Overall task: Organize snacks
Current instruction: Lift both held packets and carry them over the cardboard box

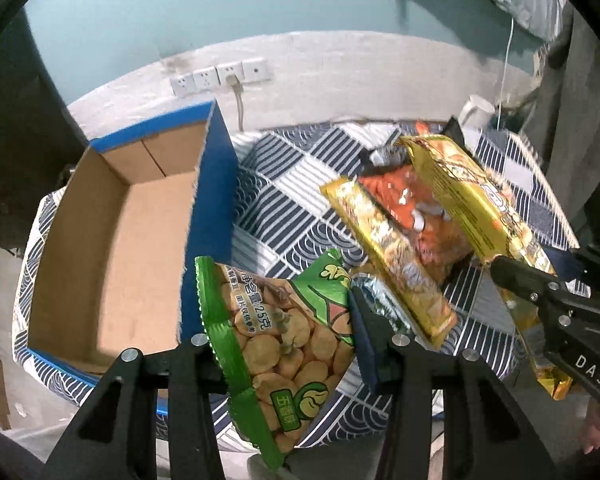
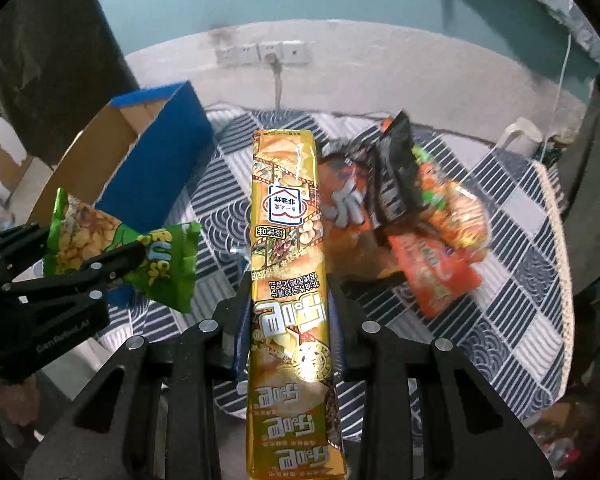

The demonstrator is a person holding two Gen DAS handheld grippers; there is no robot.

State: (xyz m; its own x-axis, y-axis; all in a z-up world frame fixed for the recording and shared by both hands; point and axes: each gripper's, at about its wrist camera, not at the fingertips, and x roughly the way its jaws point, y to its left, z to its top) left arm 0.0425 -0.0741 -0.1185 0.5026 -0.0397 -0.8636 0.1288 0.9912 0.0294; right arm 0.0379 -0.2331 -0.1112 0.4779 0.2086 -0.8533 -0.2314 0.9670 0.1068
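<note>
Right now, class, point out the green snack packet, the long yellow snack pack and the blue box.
green snack packet (image 1: 284, 344): left wrist view, printed front.
long yellow snack pack (image 2: 288, 240): right wrist view, middle of its face.
blue box (image 1: 212, 208): left wrist view, blue outer wall.

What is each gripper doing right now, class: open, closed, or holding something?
Left gripper: closed on the green snack bag.
Right gripper: closed on the long yellow snack pack.

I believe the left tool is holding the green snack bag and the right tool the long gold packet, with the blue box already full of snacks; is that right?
Not quite: the blue box is empty, as the left wrist view shows. The left tool does hold the green snack bag, and the right tool the long gold packet.
</note>
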